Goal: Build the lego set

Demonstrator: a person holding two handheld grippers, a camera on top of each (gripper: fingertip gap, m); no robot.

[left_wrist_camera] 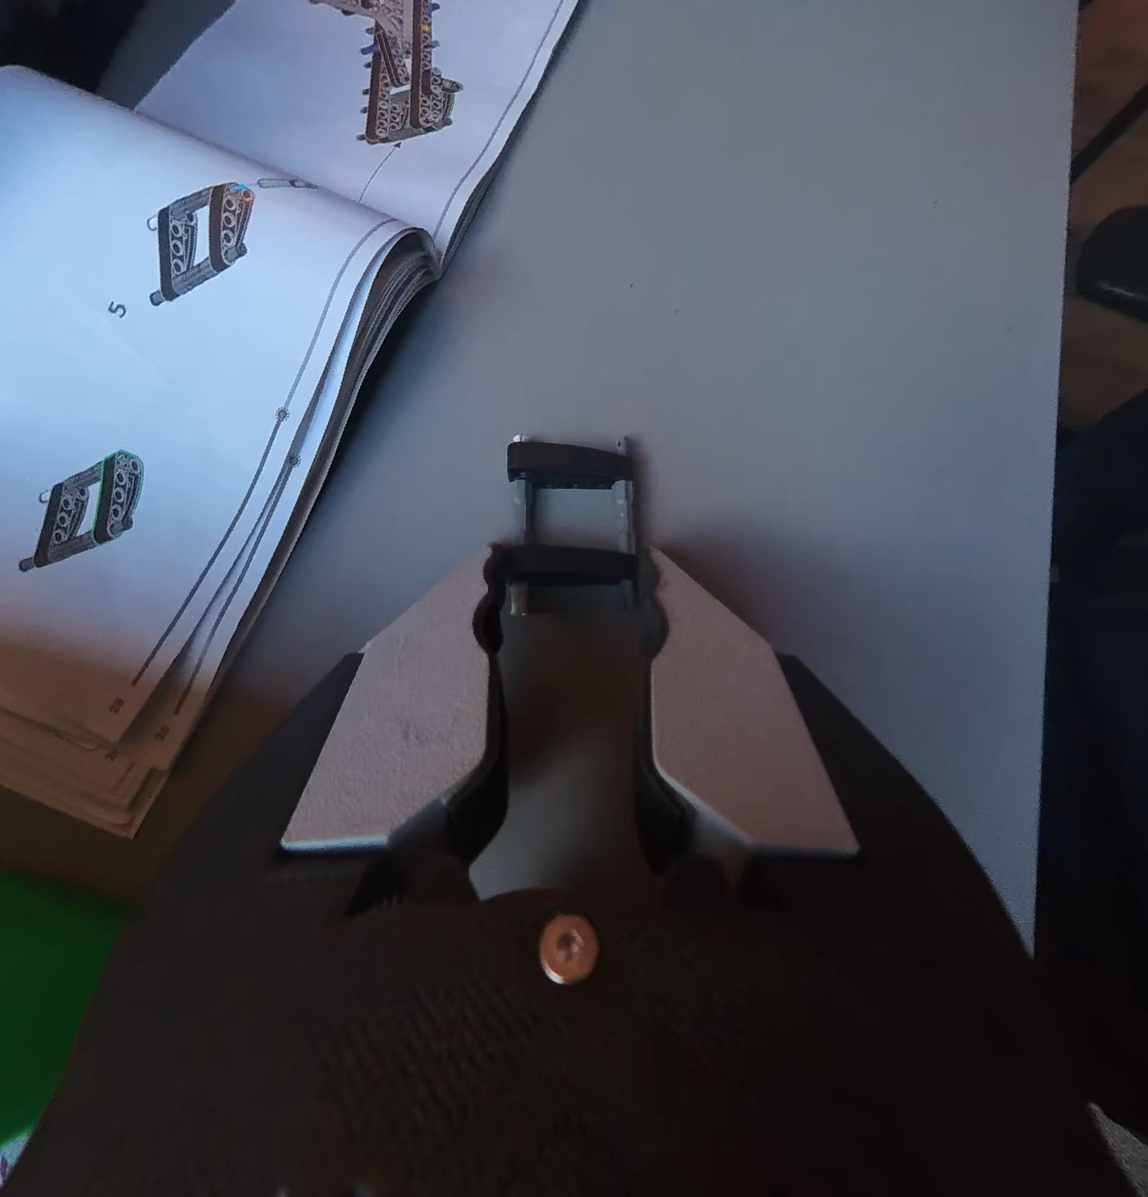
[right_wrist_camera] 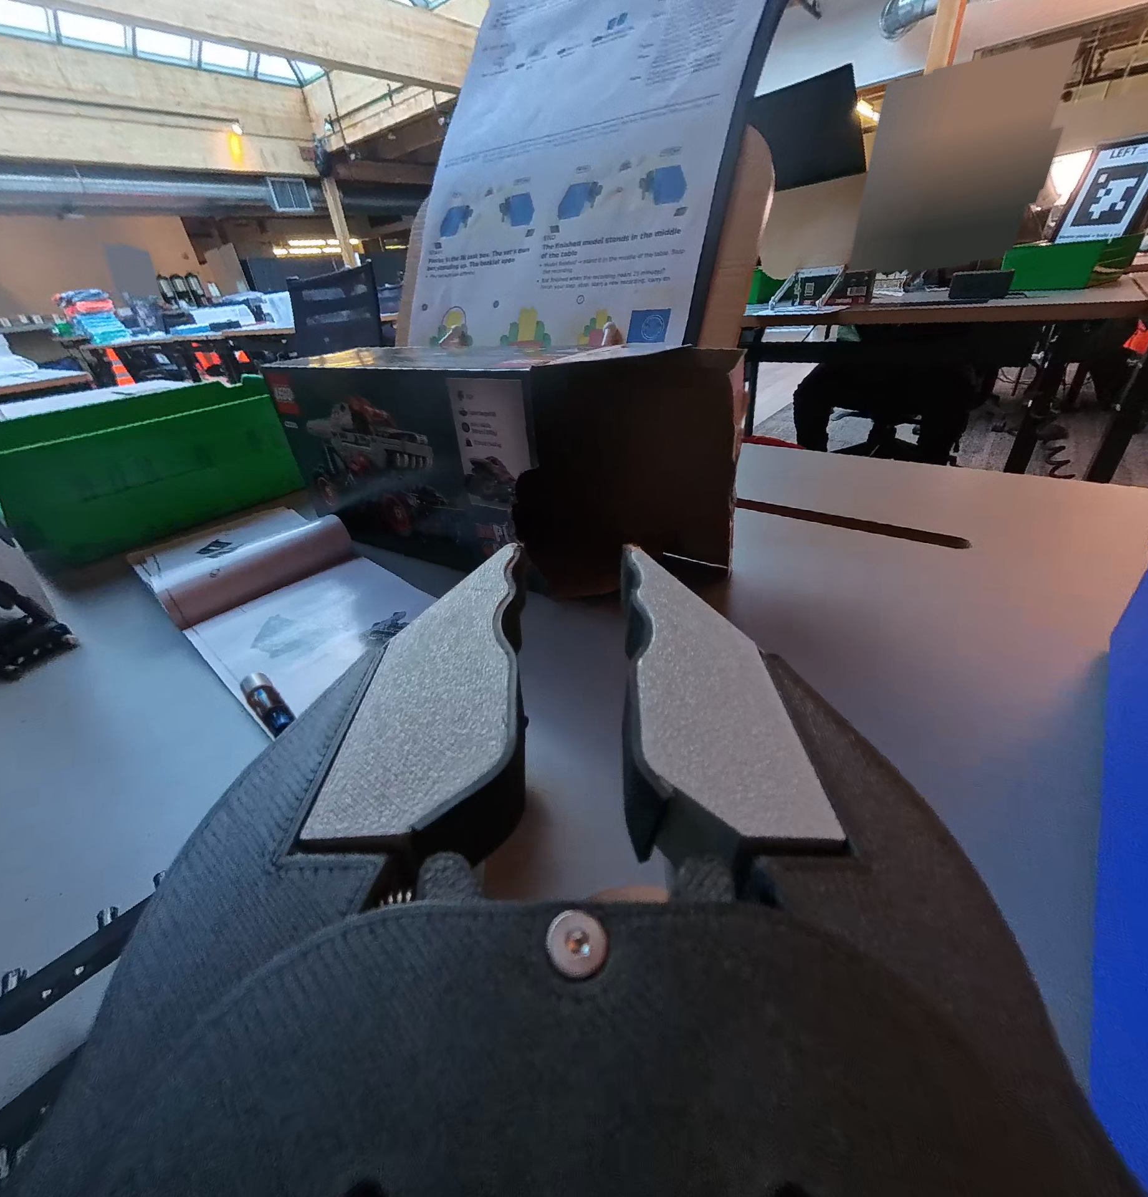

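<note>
The open booklet (right_wrist_camera: 286,602) lies on the table (right_wrist_camera: 882,615), the set's box (right_wrist_camera: 494,447) behind it

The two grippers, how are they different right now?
The left gripper is shut on a small rectangular lego frame with black and grey beams, but the right gripper is open and holds nothing. The left gripper points down at the grey table beside the open instruction booklet, while the right gripper points level across the table toward the lego box. Both have the same grey, wavy-edged fingers on a black body.

Green bin (right_wrist_camera: 137,466) left, printed sheet (right_wrist_camera: 584,168) propped on cardboard.
</note>
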